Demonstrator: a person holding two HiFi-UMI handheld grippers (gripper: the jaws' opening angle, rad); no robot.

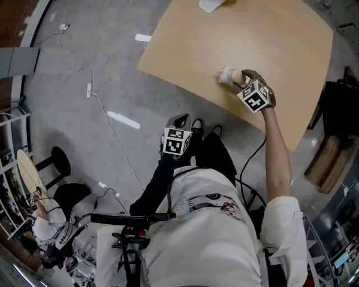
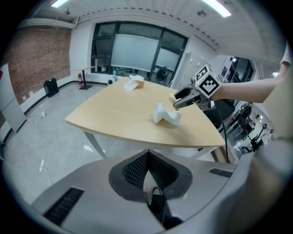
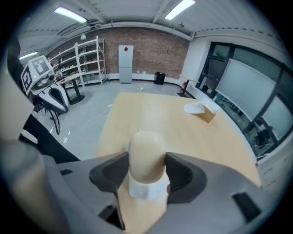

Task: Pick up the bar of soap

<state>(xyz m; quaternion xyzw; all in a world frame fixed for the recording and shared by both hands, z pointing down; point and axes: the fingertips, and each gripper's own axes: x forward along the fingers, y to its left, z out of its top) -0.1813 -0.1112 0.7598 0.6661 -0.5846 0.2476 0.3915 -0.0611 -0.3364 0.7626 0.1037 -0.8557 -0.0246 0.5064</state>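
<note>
My right gripper [image 3: 146, 165] is shut on a cream bar of soap [image 3: 146, 153], which stands up between the jaws. A white soap dish [image 3: 145, 189] lies just under the soap on the tan table [image 3: 183, 132]. In the head view the right gripper [image 1: 242, 77] holds the soap [image 1: 238, 74] beside the dish [image 1: 225, 76], near the table's front edge [image 1: 185, 84]. From the left gripper view the dish [image 2: 165, 115] sits on the tabletop with the soap [image 2: 173, 97] just above it. My left gripper [image 1: 178, 120] hangs low off the table by the person's legs, its jaws [image 2: 149, 178] shut on nothing.
A small box with white paper [image 1: 213, 4] sits at the table's far edge, also visible as the box [image 3: 200, 109]. Cables [image 1: 90, 89] trail over the grey floor at the left. A black stool [image 1: 58, 161] stands lower left, and dark gear [image 1: 339, 109] beyond the table's right side.
</note>
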